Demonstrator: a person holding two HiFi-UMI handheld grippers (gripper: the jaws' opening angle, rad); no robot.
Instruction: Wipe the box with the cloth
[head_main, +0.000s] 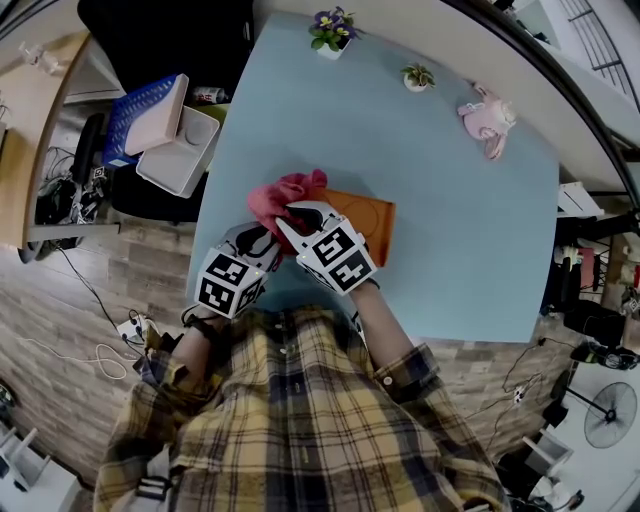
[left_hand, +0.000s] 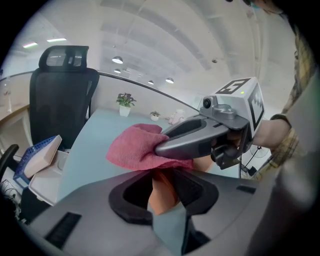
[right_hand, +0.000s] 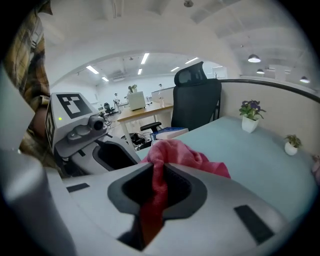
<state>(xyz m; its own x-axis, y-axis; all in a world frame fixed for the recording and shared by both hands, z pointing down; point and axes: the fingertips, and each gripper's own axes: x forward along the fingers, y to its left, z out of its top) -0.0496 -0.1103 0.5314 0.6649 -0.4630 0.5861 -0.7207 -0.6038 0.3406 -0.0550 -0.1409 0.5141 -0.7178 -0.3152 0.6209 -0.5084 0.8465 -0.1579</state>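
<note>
An orange box (head_main: 368, 218) lies flat on the light blue table (head_main: 460, 210), near its front left part. My left gripper (head_main: 262, 242) is shut on the box's near edge; in the left gripper view the orange box (left_hand: 161, 192) sits between the pads of this gripper (left_hand: 162, 187). A pink-red cloth (head_main: 287, 193) bunches over the box's left end. My right gripper (head_main: 297, 216) is shut on it. A fold of the cloth (right_hand: 172, 152) runs down between the jaws of the right gripper (right_hand: 156, 192). The cloth (left_hand: 136, 146) hides much of the box.
Two small potted plants (head_main: 332, 30) (head_main: 417, 77) and a pink plush toy (head_main: 488, 118) stand along the table's far edge. Off the left edge are white bins (head_main: 180, 150), a blue basket (head_main: 135, 110) and a black chair (head_main: 165, 35).
</note>
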